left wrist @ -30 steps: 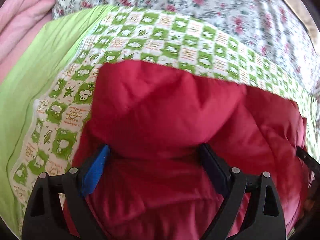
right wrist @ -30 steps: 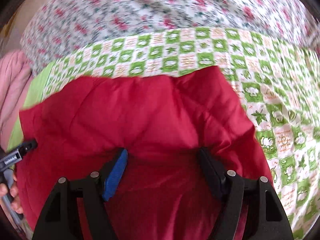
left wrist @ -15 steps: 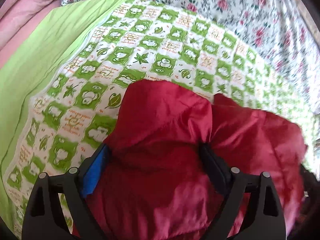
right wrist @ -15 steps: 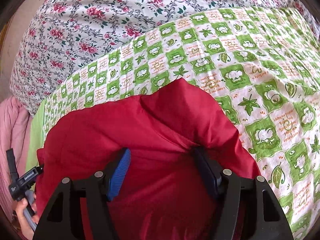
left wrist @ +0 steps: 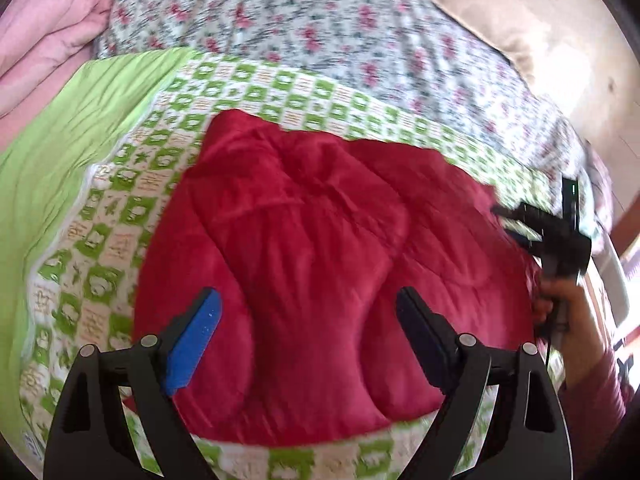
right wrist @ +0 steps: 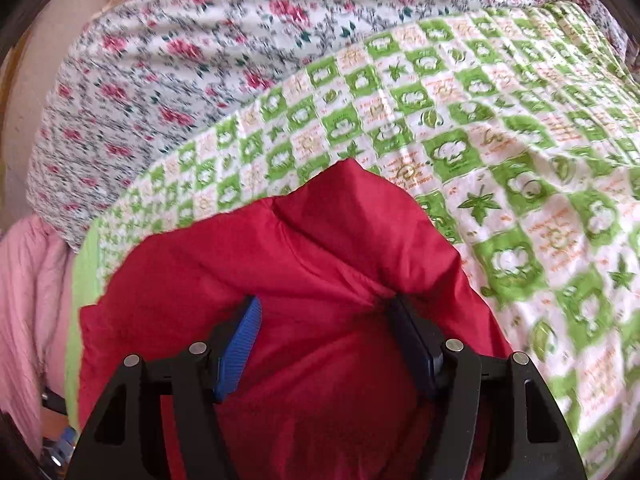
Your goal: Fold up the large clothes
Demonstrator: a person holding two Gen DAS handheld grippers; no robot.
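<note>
A red padded garment point(left wrist: 320, 248) lies bunched on a green-and-white checked blanket point(left wrist: 132, 200). My left gripper point(left wrist: 308, 300) hovers above its near part with its jaws wide apart and nothing between them. My right gripper point(right wrist: 326, 312) has its jaws apart with a thick fold of the red garment point(right wrist: 320, 264) bulging between and over them; whether the pads press on it is unclear. In the left wrist view the right gripper point(left wrist: 548, 236) shows at the garment's right edge, held by a hand.
A floral sheet point(left wrist: 320, 28) covers the bed beyond the blanket. A pink quilt point(left wrist: 48, 40) lies at the far left, next to a plain green cloth point(left wrist: 68, 128). A beige wall point(left wrist: 552, 56) stands at the right.
The left gripper has let go of the red fabric and pulled back; the garment now lies spread on the blanket. The right gripper has moved closer to the blanket with fabric still between its jaws.
</note>
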